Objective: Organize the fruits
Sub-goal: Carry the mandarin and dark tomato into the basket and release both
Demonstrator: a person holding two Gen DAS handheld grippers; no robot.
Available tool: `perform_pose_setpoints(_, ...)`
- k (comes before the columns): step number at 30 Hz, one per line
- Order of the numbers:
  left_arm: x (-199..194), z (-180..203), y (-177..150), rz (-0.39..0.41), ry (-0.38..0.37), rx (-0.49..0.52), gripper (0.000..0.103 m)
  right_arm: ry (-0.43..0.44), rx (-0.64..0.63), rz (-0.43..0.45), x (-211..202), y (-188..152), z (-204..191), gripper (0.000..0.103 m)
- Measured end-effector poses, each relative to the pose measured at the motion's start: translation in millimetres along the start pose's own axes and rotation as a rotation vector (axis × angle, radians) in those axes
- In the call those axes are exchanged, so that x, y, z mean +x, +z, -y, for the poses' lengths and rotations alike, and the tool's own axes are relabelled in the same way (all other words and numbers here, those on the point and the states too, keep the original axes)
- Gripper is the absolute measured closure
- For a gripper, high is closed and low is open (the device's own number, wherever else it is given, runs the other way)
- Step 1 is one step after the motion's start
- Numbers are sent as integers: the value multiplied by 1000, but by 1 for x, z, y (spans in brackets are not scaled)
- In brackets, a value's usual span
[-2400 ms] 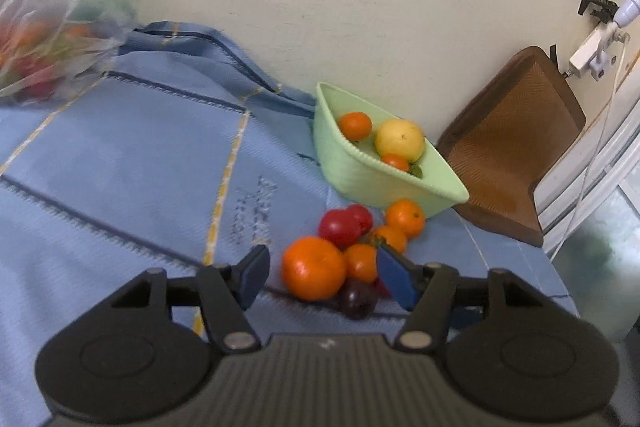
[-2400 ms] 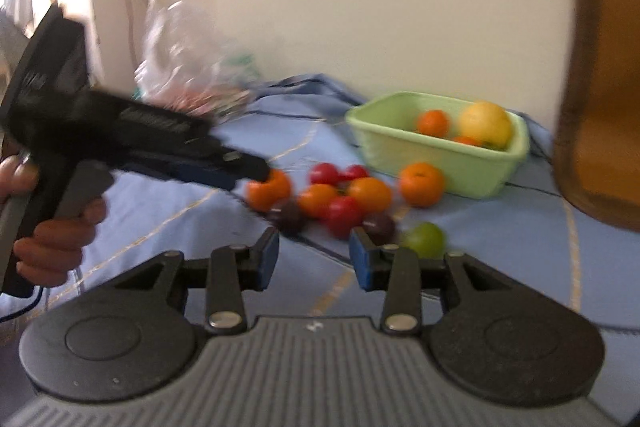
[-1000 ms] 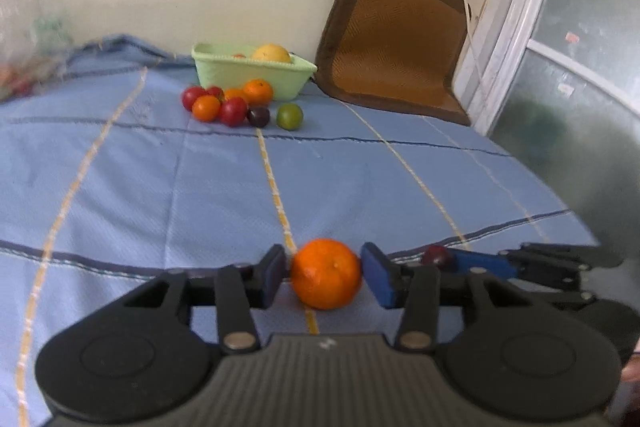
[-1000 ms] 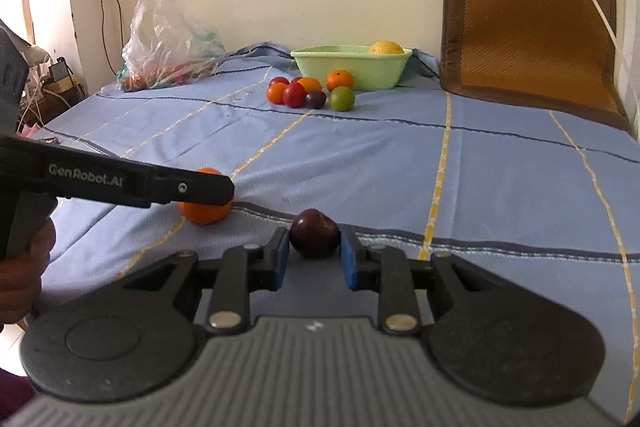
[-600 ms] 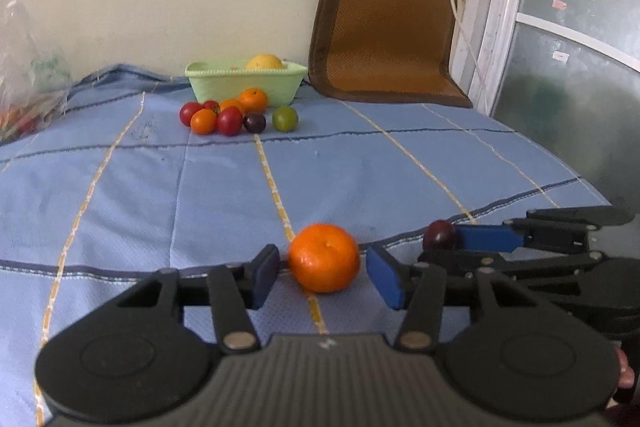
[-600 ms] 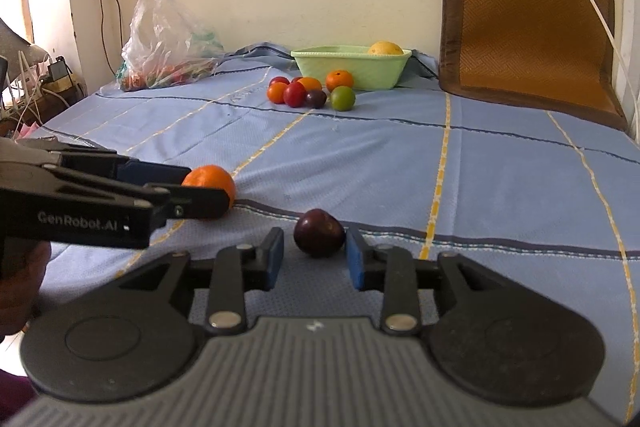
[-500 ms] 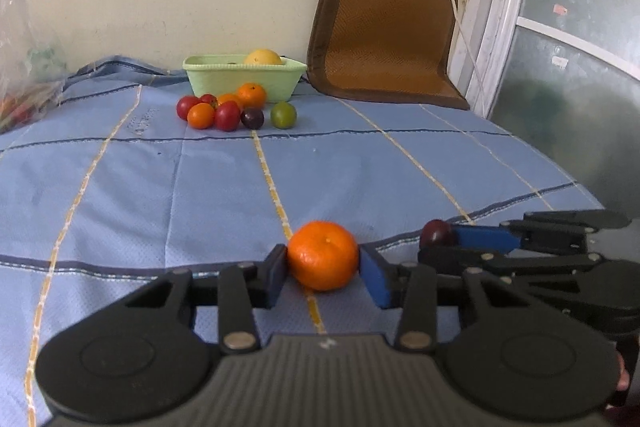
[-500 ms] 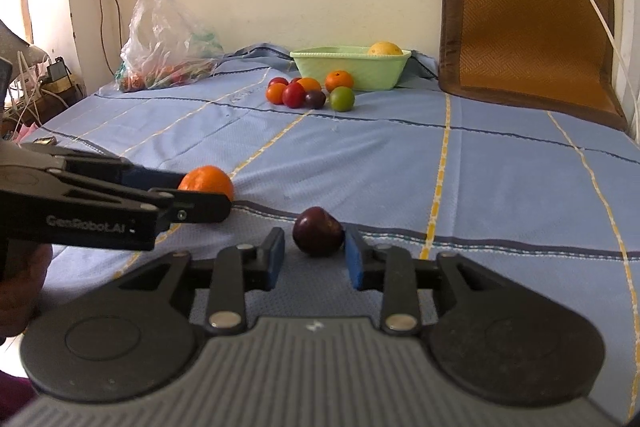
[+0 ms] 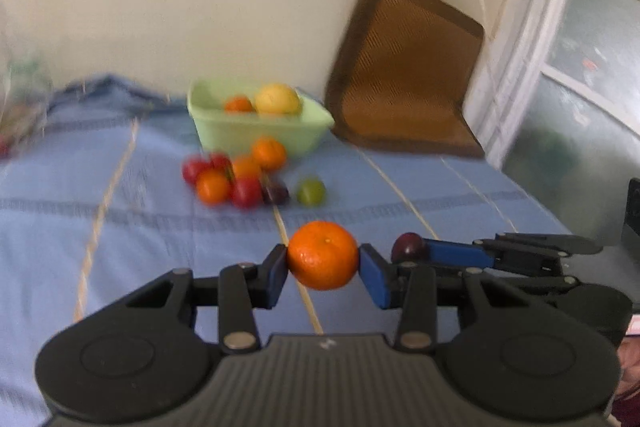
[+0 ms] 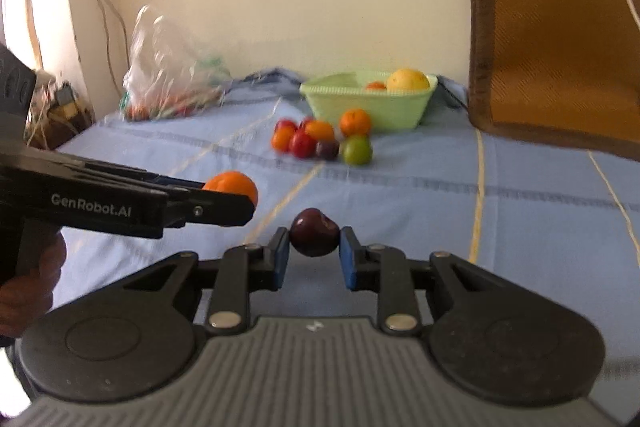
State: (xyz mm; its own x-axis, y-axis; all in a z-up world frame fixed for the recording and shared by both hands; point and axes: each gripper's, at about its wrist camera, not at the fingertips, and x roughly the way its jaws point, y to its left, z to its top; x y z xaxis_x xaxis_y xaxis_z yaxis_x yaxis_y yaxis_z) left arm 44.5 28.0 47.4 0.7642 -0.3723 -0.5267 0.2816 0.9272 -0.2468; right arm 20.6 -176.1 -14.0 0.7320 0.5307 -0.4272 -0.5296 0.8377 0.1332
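Behind blurred fruit pile (image 9: 244, 179), basket (image 9: 224, 131) contents half-hidden.

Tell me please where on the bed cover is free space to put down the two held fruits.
Free: the blue cover between the grippers and the fruit cluster, and right of the lime toward the brown cushion. Crowded: directly before the green basket.

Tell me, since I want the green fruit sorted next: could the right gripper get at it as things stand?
Probably not right away. The right gripper is shut on a dark plum, so it would have to set that down first. Otherwise the green fruit sits at the cluster's near edge with bare blue cloth before it.
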Motion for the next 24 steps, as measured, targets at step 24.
perform_pose_setpoints(24, 178, -64, 122, -83, 149, -9, 62, -84, 13, 19, 159, 112, 74, 72)
